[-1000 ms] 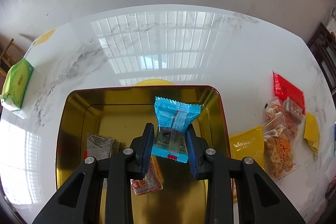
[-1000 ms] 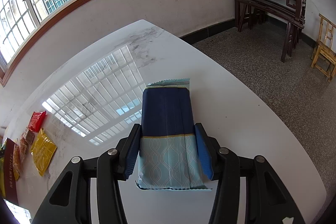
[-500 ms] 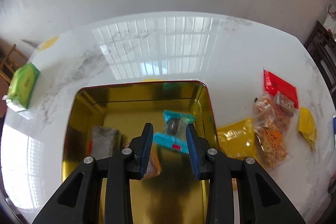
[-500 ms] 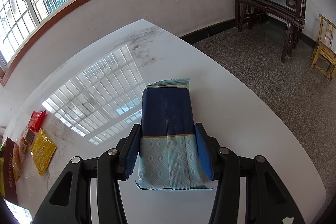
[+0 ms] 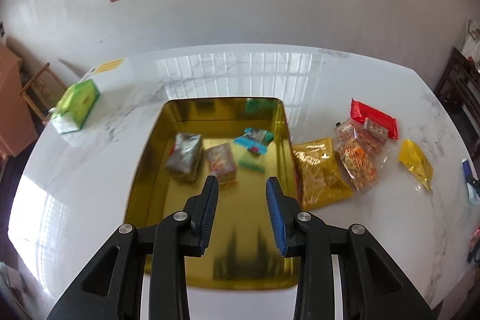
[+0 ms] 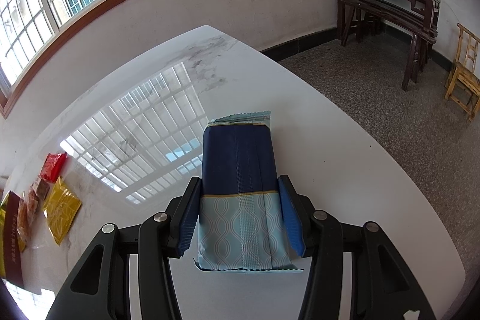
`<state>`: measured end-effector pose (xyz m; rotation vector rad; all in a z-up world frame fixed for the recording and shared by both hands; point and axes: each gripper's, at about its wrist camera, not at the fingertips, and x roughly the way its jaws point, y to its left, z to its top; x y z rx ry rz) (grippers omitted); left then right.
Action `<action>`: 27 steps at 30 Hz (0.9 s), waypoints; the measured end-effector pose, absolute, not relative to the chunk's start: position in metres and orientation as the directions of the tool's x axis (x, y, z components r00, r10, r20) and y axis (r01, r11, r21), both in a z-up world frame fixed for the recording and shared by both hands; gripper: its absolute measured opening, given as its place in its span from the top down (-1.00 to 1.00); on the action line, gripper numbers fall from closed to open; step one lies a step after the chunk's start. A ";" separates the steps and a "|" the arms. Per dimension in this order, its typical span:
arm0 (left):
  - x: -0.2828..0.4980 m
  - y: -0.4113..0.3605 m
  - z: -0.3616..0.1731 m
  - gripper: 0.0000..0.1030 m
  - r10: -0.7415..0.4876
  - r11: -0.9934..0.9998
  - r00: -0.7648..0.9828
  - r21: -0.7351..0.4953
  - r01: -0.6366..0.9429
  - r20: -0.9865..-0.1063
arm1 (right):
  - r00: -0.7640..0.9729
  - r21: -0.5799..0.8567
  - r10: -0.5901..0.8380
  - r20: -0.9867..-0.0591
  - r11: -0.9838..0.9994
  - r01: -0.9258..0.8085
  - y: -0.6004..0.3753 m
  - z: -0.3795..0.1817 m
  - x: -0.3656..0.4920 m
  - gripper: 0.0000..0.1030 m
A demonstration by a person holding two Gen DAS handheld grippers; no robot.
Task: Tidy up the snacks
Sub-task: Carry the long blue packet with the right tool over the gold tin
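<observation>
A gold tray (image 5: 240, 260) lies on the white marble table. A light-blue wrapped candy (image 5: 253, 140) rests in it near the far right corner, beside an orange packet (image 5: 222, 162) and a silver packet (image 5: 184, 156). My left gripper (image 5: 242, 185) hovers above the tray's near half, open, with nothing between its fingers. In the right wrist view my right gripper (image 6: 238, 185) is shut on a dark-blue and pale-blue snack packet (image 6: 237, 158), its pads pressed against the packet's long sides just above the table.
Right of the tray lie a yellow bag (image 5: 318, 170), a clear bag of fried snacks (image 5: 358, 158), a red packet (image 5: 375, 117) and a small yellow packet (image 5: 415, 162). A green tissue pack (image 5: 78, 104) sits far left. The table edge (image 6: 375, 146) drops to the floor at right.
The left gripper let go of the light-blue candy, which now lies in the tray, and pulled back and up. The right gripper and its packet have not moved.
</observation>
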<state>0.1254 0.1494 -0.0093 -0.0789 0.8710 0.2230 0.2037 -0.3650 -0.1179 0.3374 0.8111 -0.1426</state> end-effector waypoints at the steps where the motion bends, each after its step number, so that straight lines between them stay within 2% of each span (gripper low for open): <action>1: 0.117 0.150 -0.008 0.33 0.171 0.972 0.629 0.028 -0.231 -0.759 | 0.682 0.237 0.004 -0.732 0.939 0.249 -0.363 -0.118 0.202 0.06; 6: 0.089 0.155 -0.009 0.32 0.202 0.969 0.649 0.054 -0.241 -0.733 | 0.676 0.214 0.008 -0.737 0.951 0.222 -0.347 -0.117 0.191 0.06; 17: 0.058 0.199 -0.037 0.31 0.211 0.959 0.688 0.011 -0.282 -0.694 | 0.672 0.151 0.012 -0.740 0.977 0.148 -0.301 -0.116 0.161 0.06; 20: 0.055 0.214 -0.046 0.31 0.186 0.956 0.697 -0.036 -0.291 -0.693 | 0.673 0.169 0.033 -0.739 0.976 0.138 -0.292 -0.115 0.152 0.06; 27: 0.050 0.241 -0.061 0.31 0.232 0.937 0.721 -0.047 -0.345 -0.653 | 0.657 0.223 0.108 -0.747 0.970 0.094 -0.266 -0.111 0.138 0.08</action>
